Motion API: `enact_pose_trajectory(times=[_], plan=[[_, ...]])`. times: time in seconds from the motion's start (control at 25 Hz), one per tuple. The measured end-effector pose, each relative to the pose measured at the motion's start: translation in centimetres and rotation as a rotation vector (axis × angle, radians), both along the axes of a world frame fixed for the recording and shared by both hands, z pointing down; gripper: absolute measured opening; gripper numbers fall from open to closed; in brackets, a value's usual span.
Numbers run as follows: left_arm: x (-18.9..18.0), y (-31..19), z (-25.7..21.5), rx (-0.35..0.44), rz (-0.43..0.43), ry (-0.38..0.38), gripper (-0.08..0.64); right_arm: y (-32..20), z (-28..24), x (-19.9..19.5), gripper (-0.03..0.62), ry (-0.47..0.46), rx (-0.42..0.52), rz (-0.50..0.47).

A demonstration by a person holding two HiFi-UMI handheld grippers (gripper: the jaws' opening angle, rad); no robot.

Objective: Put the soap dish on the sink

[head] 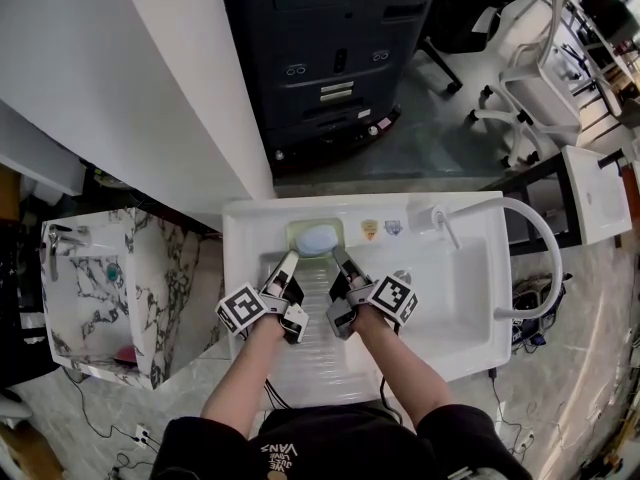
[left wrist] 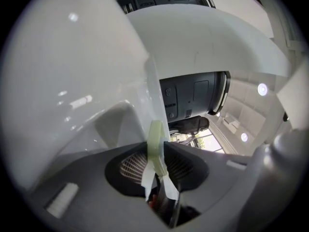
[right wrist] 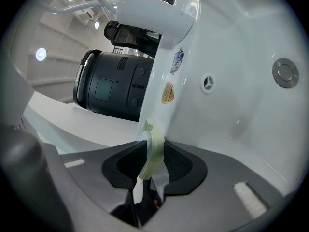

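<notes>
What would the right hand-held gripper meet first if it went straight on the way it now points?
The soap dish: the right hand-held gripper has its pale green rim between the jaws. Behind that, probably the back ledge of the sink, though depth is unclear.

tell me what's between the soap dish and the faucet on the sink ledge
Two small stickers lie between soap dish and faucet, seen in the head view.

You are getting bright, even light; ceiling lamps (right wrist: 41, 54) are glaring off the sink (left wrist: 72, 81), and both gripper views are bending at their edges.
</notes>
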State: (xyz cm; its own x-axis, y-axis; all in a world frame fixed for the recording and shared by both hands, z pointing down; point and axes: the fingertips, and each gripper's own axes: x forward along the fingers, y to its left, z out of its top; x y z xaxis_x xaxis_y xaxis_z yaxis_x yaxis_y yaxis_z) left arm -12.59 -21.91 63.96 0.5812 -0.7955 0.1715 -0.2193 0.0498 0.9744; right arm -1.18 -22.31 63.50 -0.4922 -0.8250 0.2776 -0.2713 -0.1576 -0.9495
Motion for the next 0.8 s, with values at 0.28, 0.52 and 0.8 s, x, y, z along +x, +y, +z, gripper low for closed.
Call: enact_pose_trajectory(times=[0.28,0.52,0.8], plan=[[-0.3,0.2,-0.4,0.005,-0.002,0.004,0.160,0.5,-0.6,0.8,0.107,0.024,0.021,0.016],[-0.3,0.9,-0.9,0.024,0.009,-0.040,0.173,1.5,-1.2,2.0,0.106,0.156,0.065,-0.018],[-0.1,2.9,-0.9,0.106,0.111,-0.331,0.173,3.1,-0.6,2.5,0.104,0.443,0.120,-0.136]])
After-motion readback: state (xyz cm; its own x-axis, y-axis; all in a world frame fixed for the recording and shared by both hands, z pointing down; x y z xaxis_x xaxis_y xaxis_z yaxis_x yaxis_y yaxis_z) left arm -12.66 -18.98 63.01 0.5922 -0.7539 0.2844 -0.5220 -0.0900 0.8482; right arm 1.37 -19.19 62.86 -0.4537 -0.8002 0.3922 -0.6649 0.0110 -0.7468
